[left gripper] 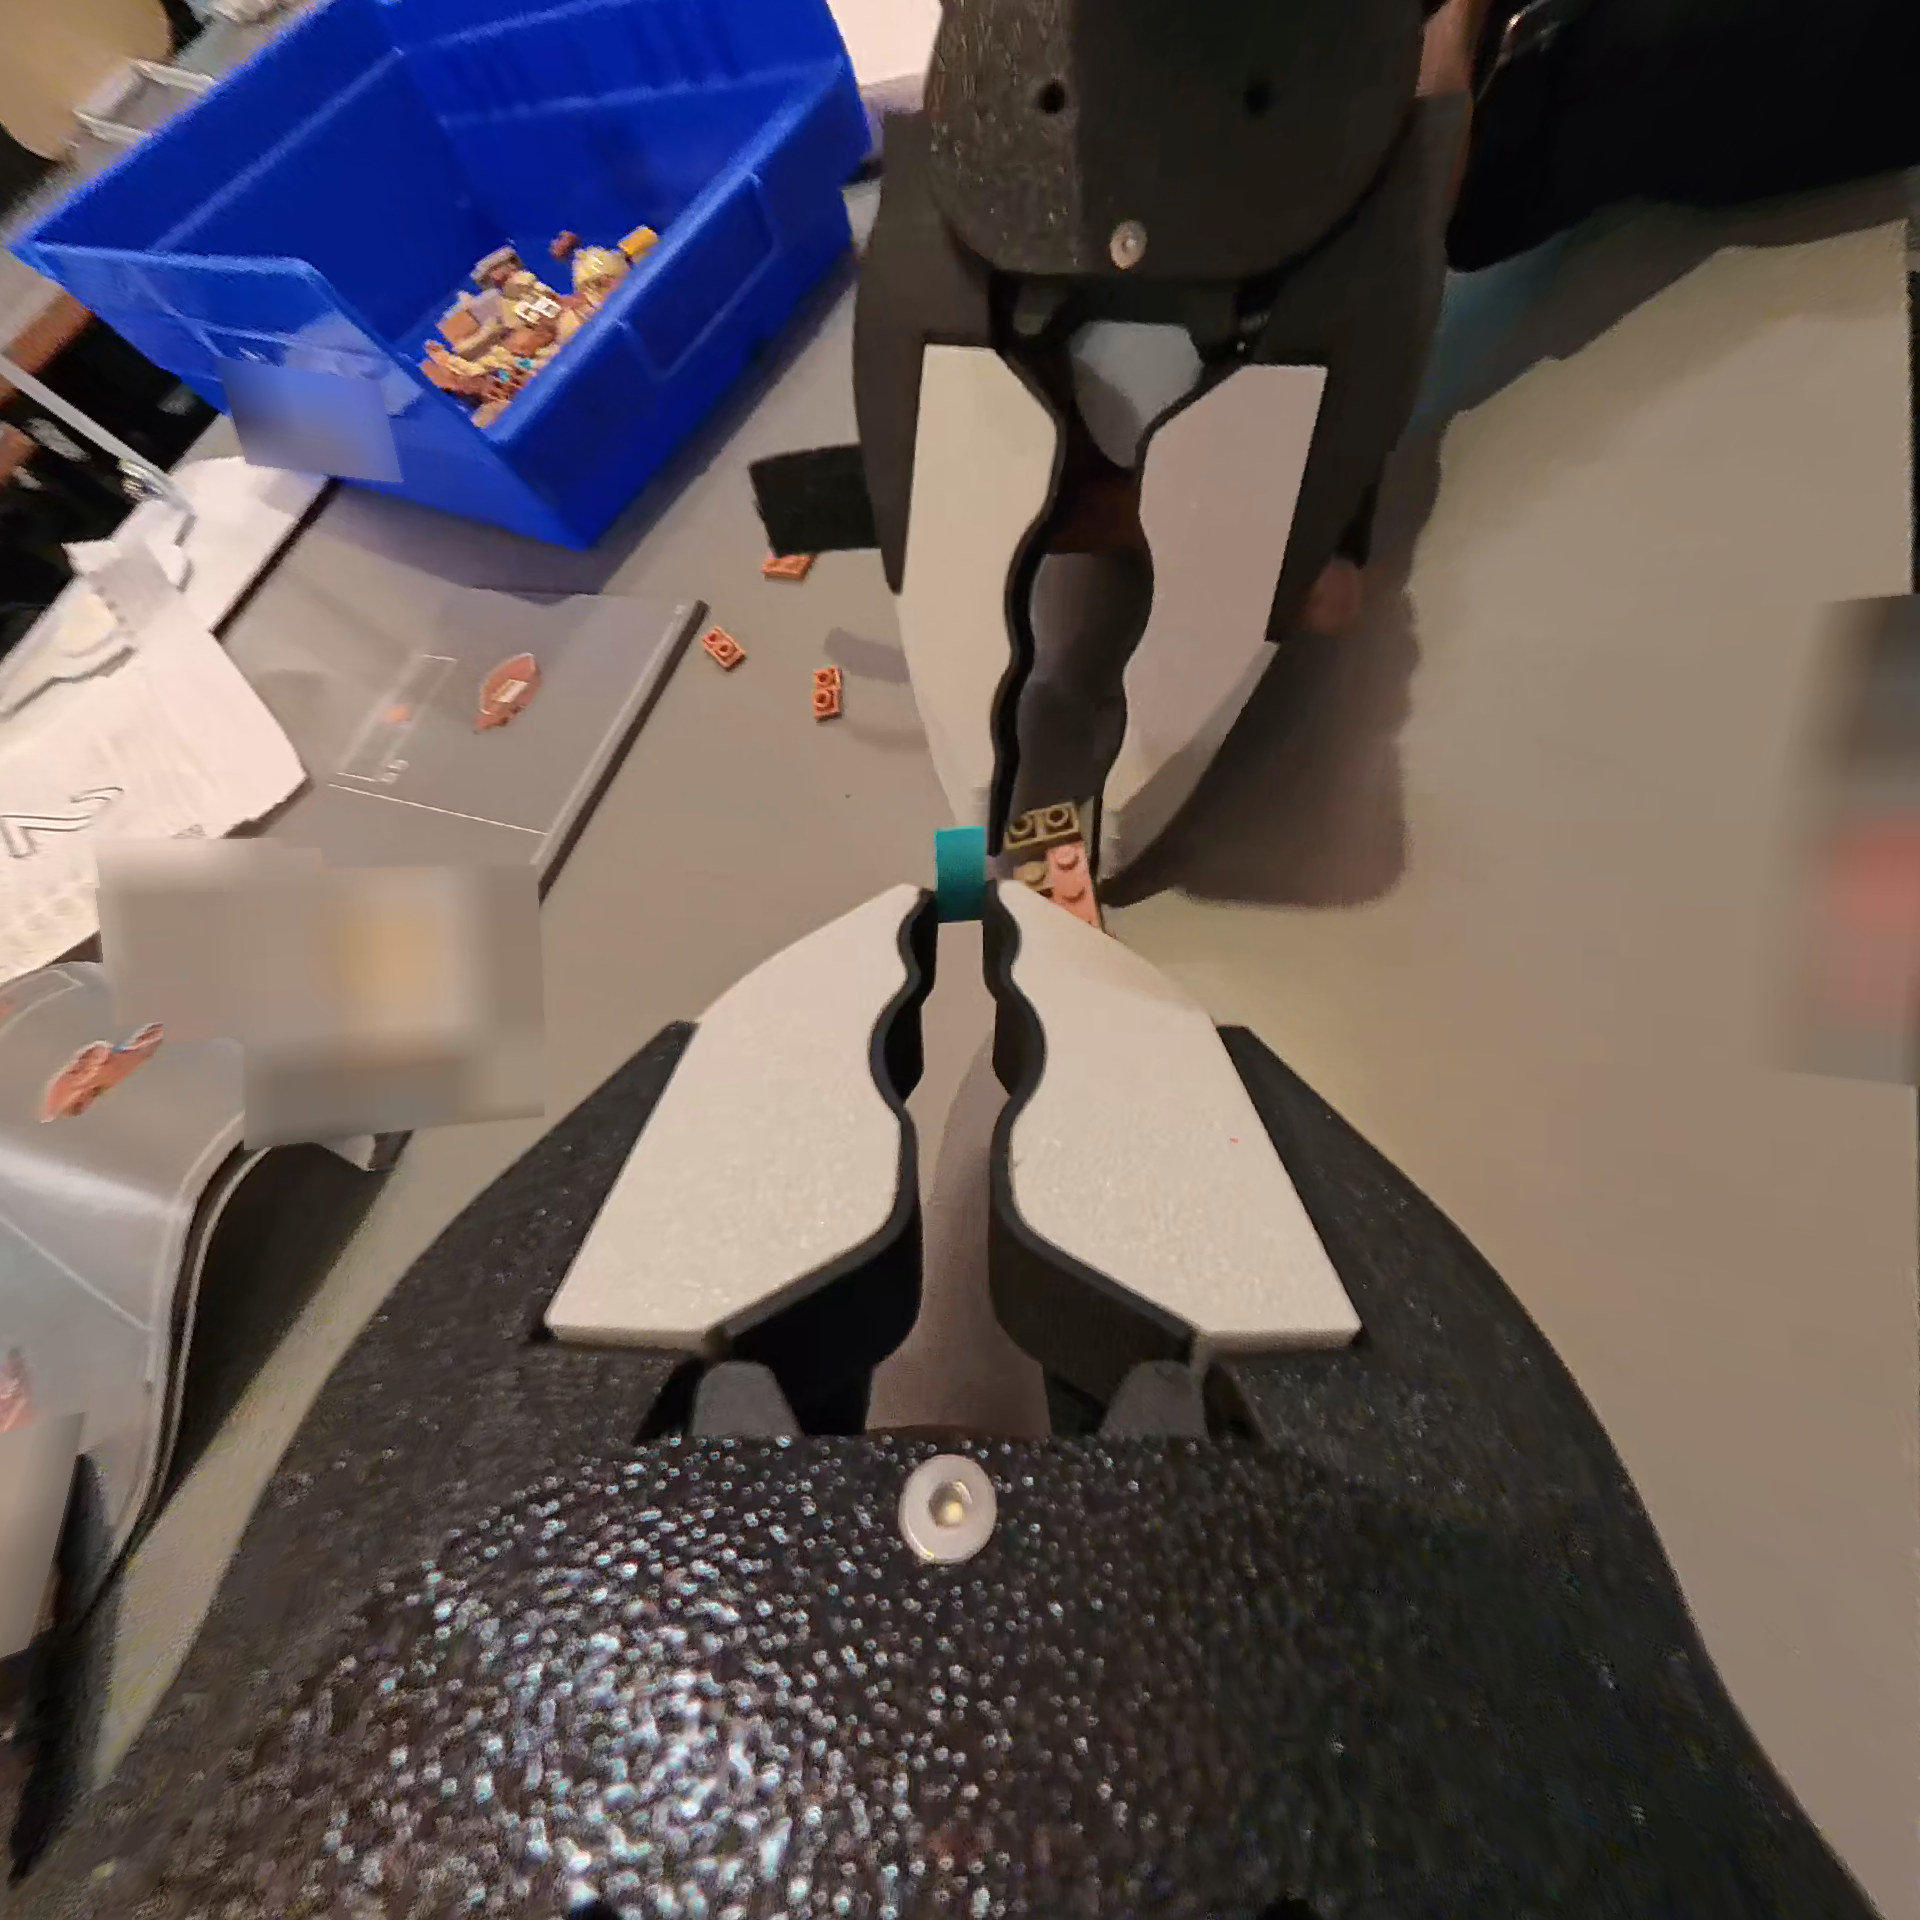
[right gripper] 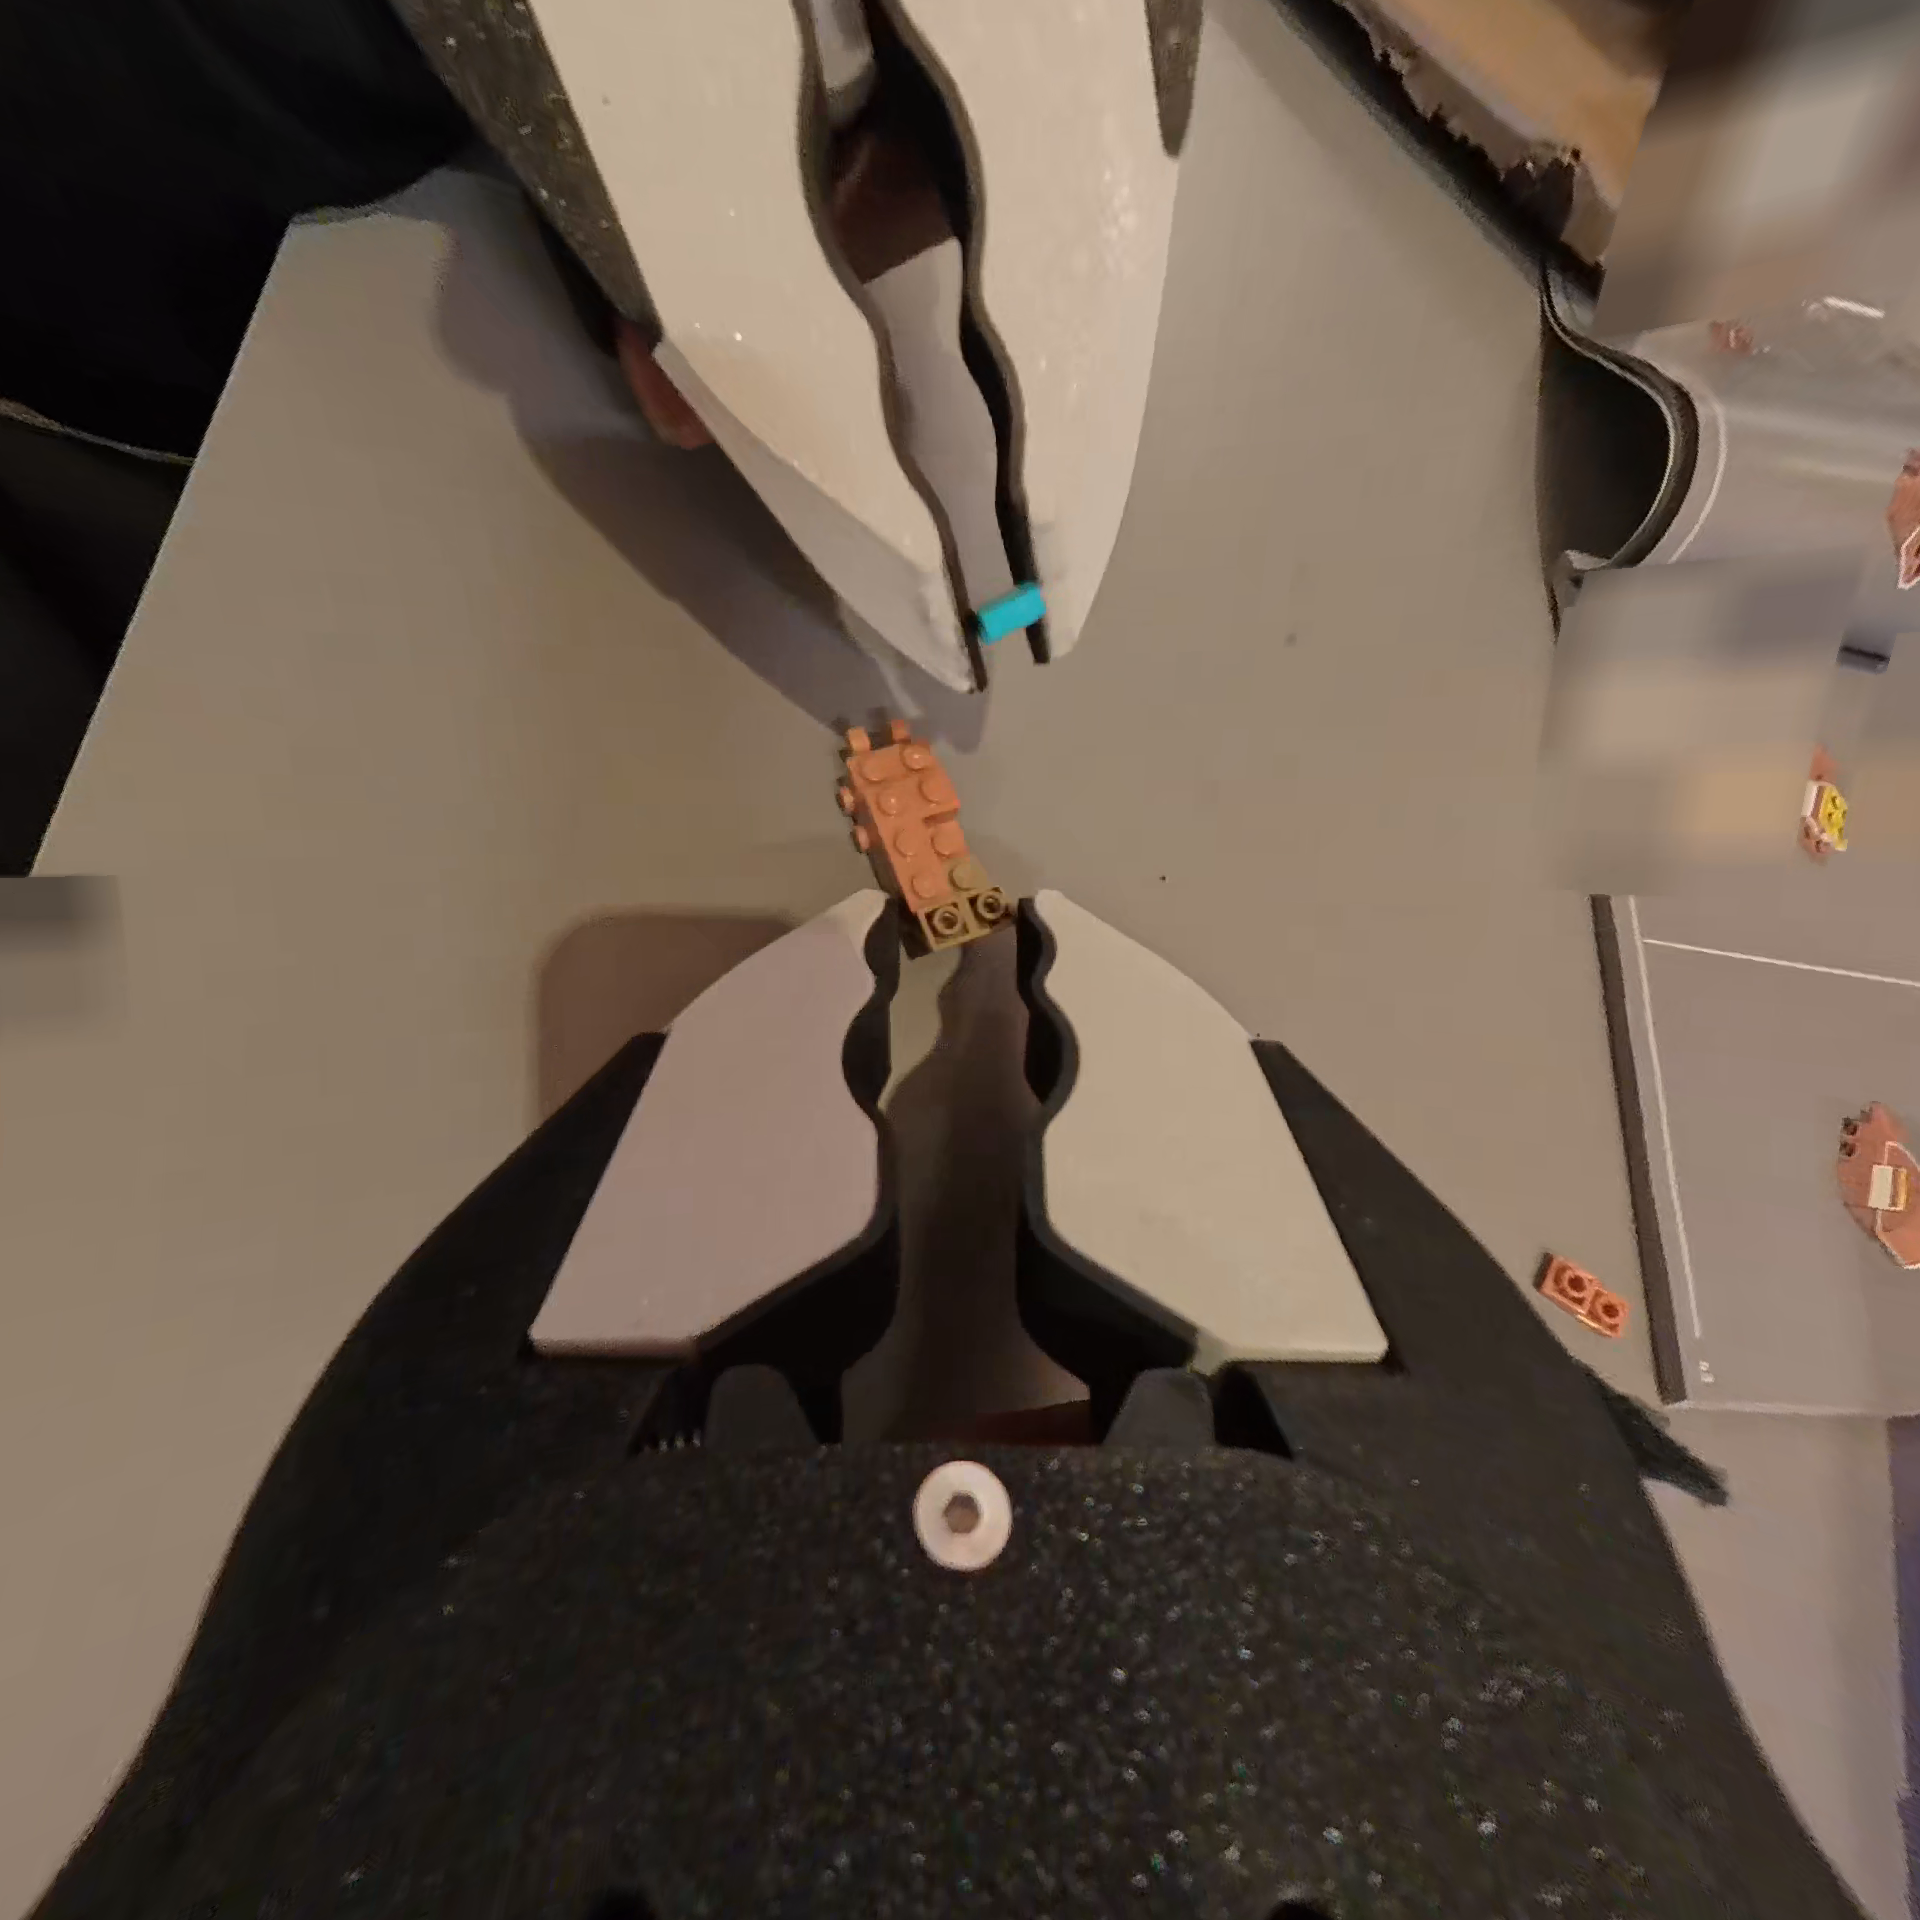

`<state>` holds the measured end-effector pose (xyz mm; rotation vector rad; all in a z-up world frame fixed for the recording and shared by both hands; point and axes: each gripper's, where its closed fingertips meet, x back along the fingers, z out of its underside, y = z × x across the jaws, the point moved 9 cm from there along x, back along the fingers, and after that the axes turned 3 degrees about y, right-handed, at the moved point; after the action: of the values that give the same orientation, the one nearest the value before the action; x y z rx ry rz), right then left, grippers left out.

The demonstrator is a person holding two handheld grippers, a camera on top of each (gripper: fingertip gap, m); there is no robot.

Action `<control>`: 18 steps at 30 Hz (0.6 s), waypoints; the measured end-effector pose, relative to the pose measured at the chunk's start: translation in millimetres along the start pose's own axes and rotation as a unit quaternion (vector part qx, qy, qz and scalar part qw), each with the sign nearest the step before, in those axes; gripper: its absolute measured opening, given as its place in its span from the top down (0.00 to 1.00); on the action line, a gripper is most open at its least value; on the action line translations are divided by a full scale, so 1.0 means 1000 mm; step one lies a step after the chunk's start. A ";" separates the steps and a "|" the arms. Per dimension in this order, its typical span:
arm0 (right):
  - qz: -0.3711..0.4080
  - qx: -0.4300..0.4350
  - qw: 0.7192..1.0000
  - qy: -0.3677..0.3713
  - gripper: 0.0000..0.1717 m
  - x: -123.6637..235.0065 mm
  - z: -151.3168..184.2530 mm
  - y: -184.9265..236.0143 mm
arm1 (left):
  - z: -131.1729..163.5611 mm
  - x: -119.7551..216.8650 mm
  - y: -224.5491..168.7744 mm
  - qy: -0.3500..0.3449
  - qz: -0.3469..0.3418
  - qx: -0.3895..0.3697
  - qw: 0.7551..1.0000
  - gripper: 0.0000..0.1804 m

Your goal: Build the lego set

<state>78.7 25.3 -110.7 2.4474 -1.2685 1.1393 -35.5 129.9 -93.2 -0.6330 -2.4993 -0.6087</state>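
The left claw (left gripper: 958, 902) pinches a small teal piece (left gripper: 957, 873); facing it, the right claw (right gripper: 951, 920) grips the olive end of a small orange brick assembly (right gripper: 909, 821) above the grey surface (right gripper: 1299, 727). Loose orange plates (left gripper: 821, 691) and a blue bin (left gripper: 436, 260) lie nearby.

Two close wrist views facing each other, sharing grey table (left gripper: 665, 935)
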 end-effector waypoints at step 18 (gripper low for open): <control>0.142 0.143 0.978 -0.049 0.90 0.005 0.000 0.025 | -0.014 -0.012 -0.001 0.132 0.074 -0.031 0.988 0.96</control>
<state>61.8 6.3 -111.8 2.6124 -1.6283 1.3733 -22.0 117.9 -89.1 -0.7038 -2.1743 -0.6707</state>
